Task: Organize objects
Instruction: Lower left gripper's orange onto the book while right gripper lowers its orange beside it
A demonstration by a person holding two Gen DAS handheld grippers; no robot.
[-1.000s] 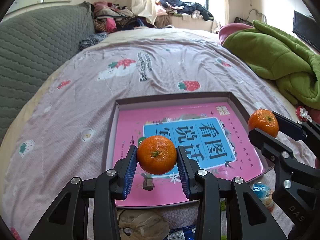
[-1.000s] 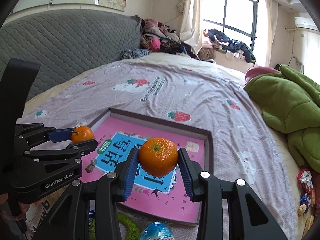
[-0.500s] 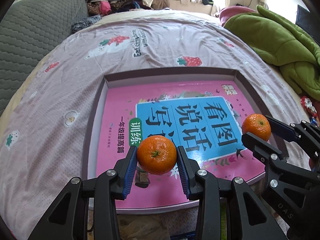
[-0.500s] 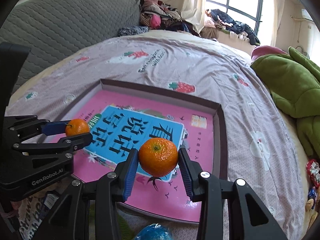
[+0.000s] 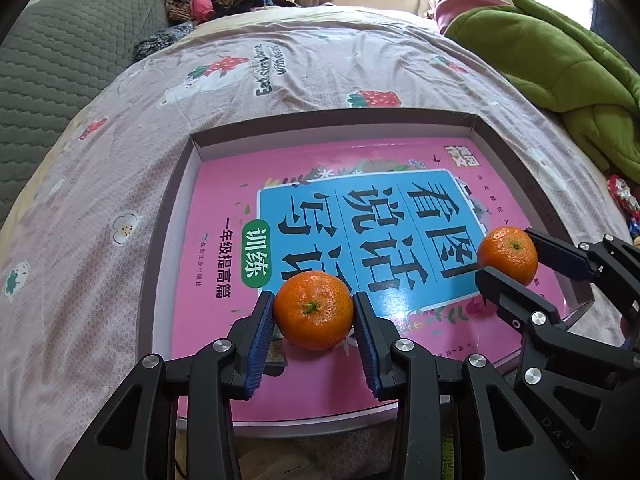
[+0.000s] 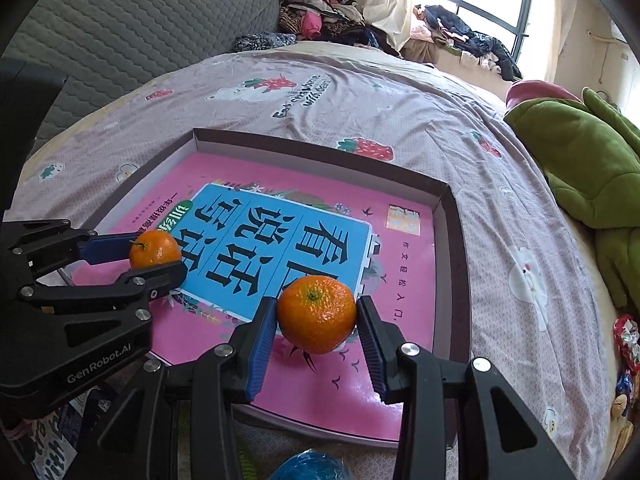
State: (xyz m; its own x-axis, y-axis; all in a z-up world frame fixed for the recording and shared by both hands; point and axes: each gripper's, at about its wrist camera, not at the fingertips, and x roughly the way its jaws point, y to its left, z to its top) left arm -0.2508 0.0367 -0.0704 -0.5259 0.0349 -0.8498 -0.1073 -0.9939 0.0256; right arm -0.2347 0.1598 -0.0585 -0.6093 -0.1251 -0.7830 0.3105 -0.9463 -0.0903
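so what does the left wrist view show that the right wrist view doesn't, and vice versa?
Only left wrist: the box's left wall and the bedsheet beyond it, unobstructed.
Only right wrist: the window, a blue ball-like thing at the bottom edge, and the GenRobot.AI lettering on the left gripper.
Both: the left gripper and right gripper each clamping a mandarin over the pink book in the box, and the green blanket.

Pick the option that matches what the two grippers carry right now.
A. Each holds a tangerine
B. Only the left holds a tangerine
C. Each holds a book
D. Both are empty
A: the left gripper clamps one tangerine and the right gripper clamps another tangerine, both above the pink book in the tray.
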